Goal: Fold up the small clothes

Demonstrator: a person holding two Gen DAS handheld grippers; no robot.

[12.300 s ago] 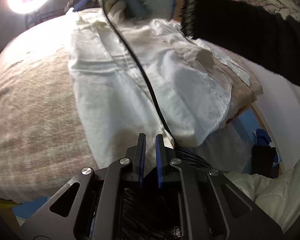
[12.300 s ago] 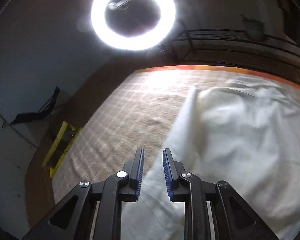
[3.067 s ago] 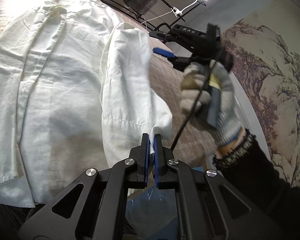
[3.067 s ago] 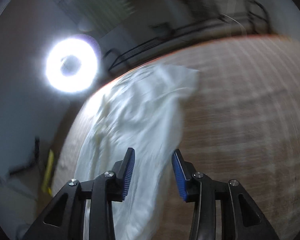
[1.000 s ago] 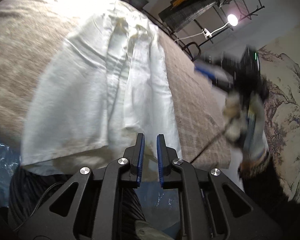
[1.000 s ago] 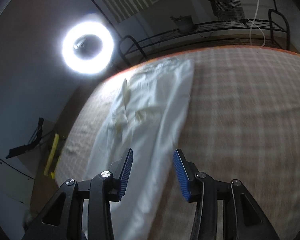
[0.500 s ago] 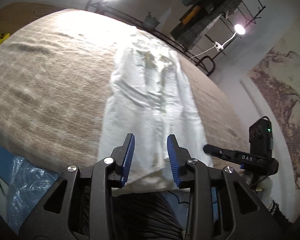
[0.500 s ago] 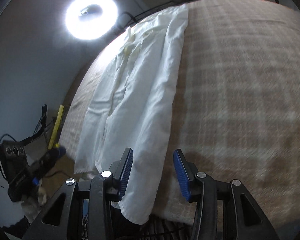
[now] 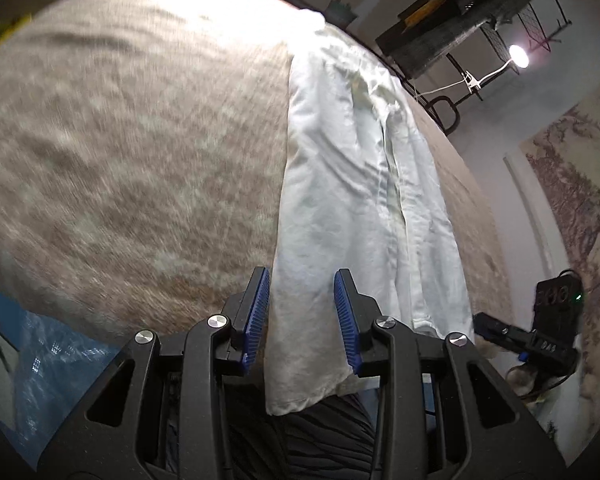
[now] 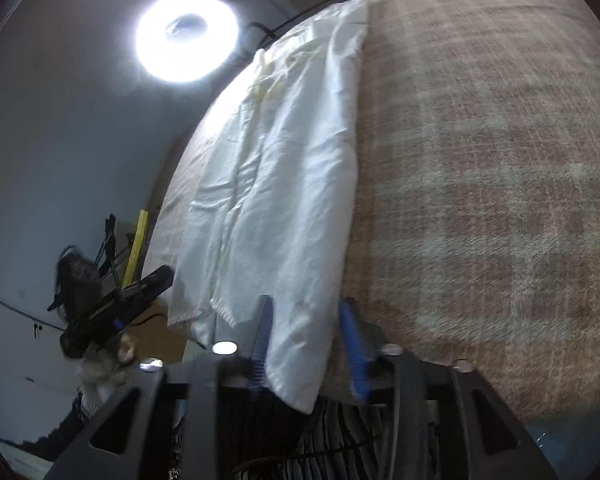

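Note:
A white shirt [image 9: 360,200] lies folded into a long narrow strip on the beige plaid blanket [image 9: 120,140], its hem hanging over the near edge. My left gripper [image 9: 302,312] is open, and the hem's left corner lies between its blue pads without being pinched. In the right wrist view the same shirt [image 10: 284,184] runs away from me. My right gripper [image 10: 306,332] is blurred and its jaws are opening, with the hem's right edge loose between them. Each gripper shows in the other's view: the right gripper [image 9: 512,336] and the left gripper [image 10: 116,304] flank the hem.
A ring light [image 10: 186,36] glares beyond the far end of the blanket [image 10: 480,160]. Blue plastic [image 9: 40,360] hangs below the near left edge. A metal rack with a lamp [image 9: 518,56] stands at the back right, by a wall painting [image 9: 572,184]. Dark patterned clothing [image 9: 312,440] sits below the hem.
Both grippers have dropped toward the near hem. The left jaws, almost shut a second ago, stand apart. The shirt, spread wider three seconds ago, lies as a narrow strip.

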